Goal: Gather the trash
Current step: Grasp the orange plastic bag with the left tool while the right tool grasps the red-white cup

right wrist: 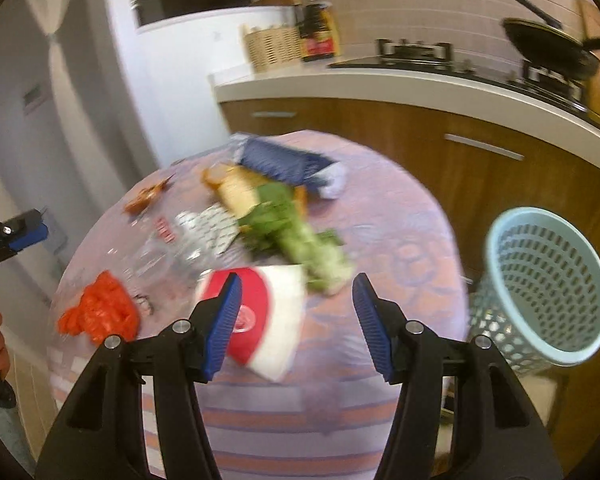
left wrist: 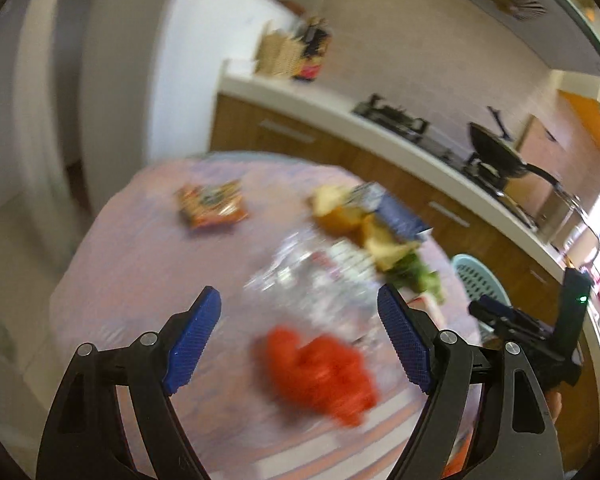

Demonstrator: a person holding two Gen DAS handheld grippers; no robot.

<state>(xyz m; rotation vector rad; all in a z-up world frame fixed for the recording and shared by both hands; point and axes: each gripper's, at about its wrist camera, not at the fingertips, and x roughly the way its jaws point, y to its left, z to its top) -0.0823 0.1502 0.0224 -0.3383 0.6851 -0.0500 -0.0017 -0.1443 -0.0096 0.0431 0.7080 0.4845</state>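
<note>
Trash lies on a round table with a pink patterned cloth (left wrist: 132, 264) (right wrist: 400, 216). A crumpled red bag (left wrist: 320, 376) (right wrist: 100, 312) lies near the front. My left gripper (left wrist: 300, 344) is open and empty, just above and around the red bag. My right gripper (right wrist: 296, 320) is open and empty, over a red and white paper wrapper (right wrist: 268, 320). Behind lie leafy greens (right wrist: 300, 232) (left wrist: 416, 272), clear crumpled plastic (left wrist: 300, 272) (right wrist: 160, 252), bread pieces (left wrist: 340, 208) (right wrist: 236, 188), a blue packet (right wrist: 284, 160) (left wrist: 396, 208) and an orange snack bag (left wrist: 212, 204) (right wrist: 144, 196).
A light blue mesh basket (right wrist: 540, 288) (left wrist: 476, 280) stands to the right of the table. A kitchen counter (right wrist: 420, 80) with a stove, a black pan (right wrist: 548, 44), a wicker basket and a bottle runs behind. Views are motion-blurred.
</note>
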